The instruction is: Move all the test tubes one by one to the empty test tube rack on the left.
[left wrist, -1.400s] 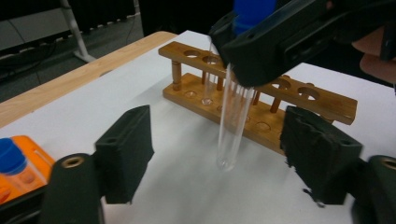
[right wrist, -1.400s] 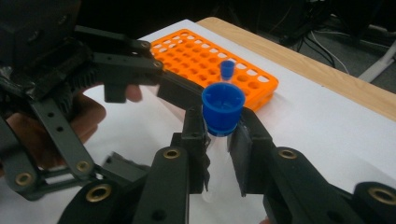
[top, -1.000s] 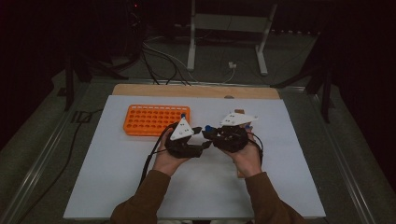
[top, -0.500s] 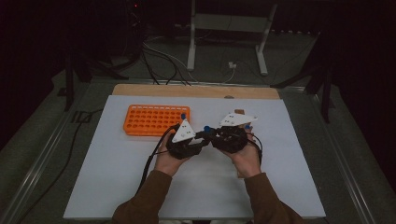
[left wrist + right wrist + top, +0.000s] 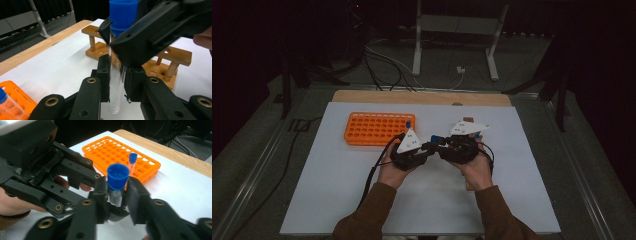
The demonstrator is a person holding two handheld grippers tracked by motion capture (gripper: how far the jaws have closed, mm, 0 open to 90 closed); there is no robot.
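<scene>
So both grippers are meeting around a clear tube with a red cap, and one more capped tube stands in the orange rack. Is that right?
Not quite: the cap is blue, not red. The right gripper view shows the blue cap on the clear tube between the left gripper and right gripper. One more capped tube does stand in the orange rack.

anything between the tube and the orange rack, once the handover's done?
Nothing visible. The blue-capped tube sits between both grippers, the left gripper clamped on its glass. Bare white mat separates it from the orange rack, which holds one other tube at its far edge.
</scene>
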